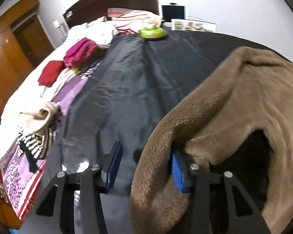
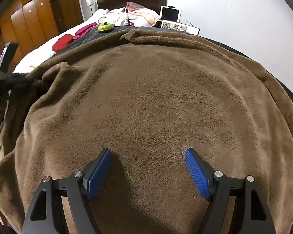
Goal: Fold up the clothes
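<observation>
nearest in the left wrist view, the left tool (image 1: 144,163) is seen with its jaws spread wide; the brown fleece garment (image 1: 234,105) is draped over the right-hand finger (image 1: 177,175), hooked rather than pinched. in the right wrist view, the right tool (image 2: 148,165) is held with jaws apart just above or on the brown fleece garment (image 2: 146,97), with nothing clamped; whether the pads touch the pile cannot be told. the garment is spread over the black sheet (image 1: 146,78) on the bed, its left edge lifted. the step in hand is judged to be the first fold, not yet made. for the next move, a firm pinch on an edge would be needed. farther off, folded piles (image 1: 82,52) and a green toy (image 1: 152,32) are seen.
</observation>
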